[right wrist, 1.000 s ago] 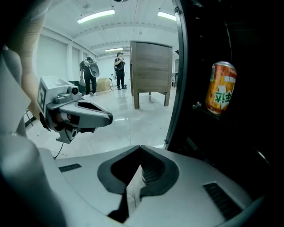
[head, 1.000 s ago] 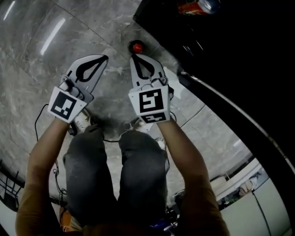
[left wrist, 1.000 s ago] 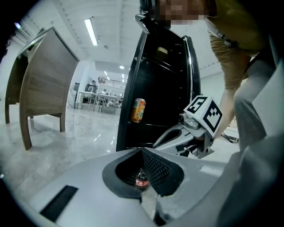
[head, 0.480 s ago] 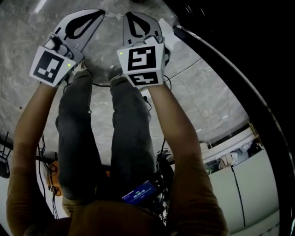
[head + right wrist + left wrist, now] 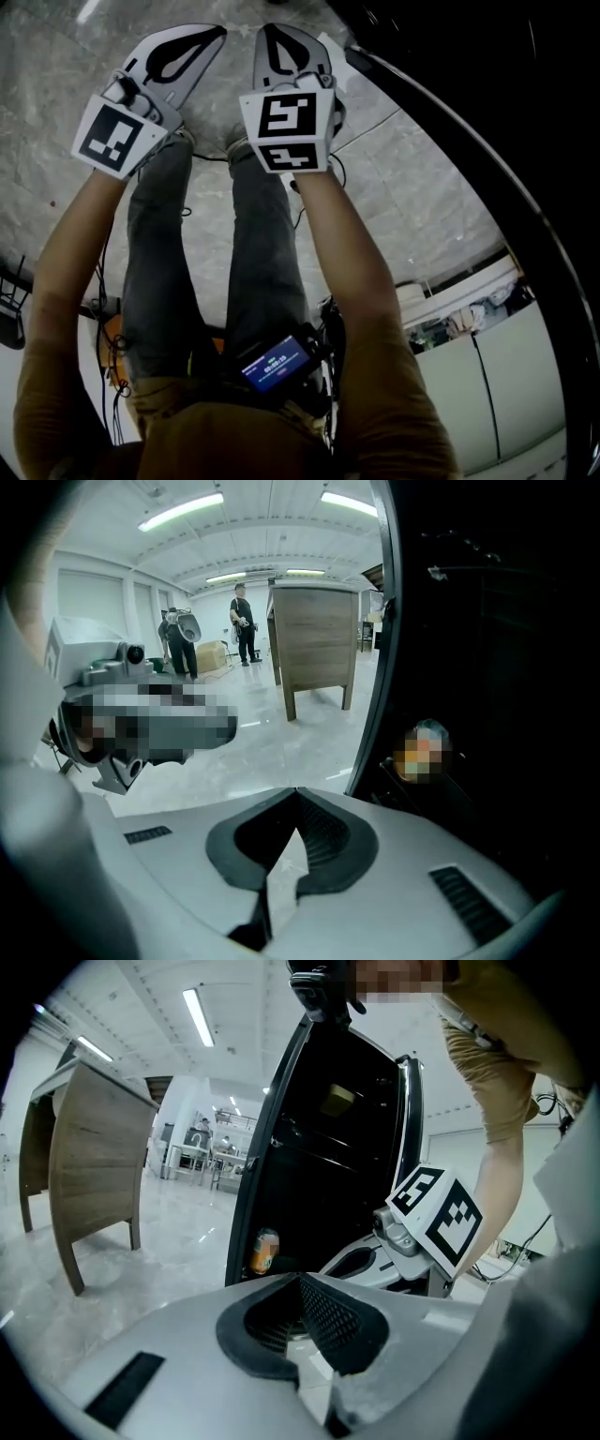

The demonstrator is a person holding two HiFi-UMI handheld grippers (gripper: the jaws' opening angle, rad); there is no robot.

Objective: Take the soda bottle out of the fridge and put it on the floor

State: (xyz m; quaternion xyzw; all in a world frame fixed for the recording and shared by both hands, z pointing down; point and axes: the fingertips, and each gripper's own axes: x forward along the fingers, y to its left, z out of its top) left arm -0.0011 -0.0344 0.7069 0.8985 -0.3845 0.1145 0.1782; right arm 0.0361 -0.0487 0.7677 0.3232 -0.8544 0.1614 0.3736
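Left gripper [image 5: 301, 1281]: jaws are clenched, ribbed pads are pressed together tip to tip, nothing is held between them and nothing is touched

Right gripper [image 5: 298, 797]: jaws are likewise closed on themselves, empty, no contact with any object

Pose, head view: both grippers are held side by side above the person's legs [image 5: 159, 244] and over the marble floor [image 5: 56, 56], with the tips directed away from the body and the marker cubes turned up toward the camera. Both forearms are stretched forward, roughly parallel. The right gripper is placed just beside the front edge of the fridge [image 5: 525, 122]. The left gripper is placed on the side of the right gripper away from the fridge, close to it but apart.

Fridge: black, and its dark interior is faced by both gripper cameras. An orange container [image 5: 265, 1252] is seen standing low inside the fridge near its front edge, well apart from both grippers. Whether this container is the soda bottle cannot be told, and the soda bottle is not identified with certainty in any view

A wooden table [image 5: 314, 635] is noted on the floor out from the fridge
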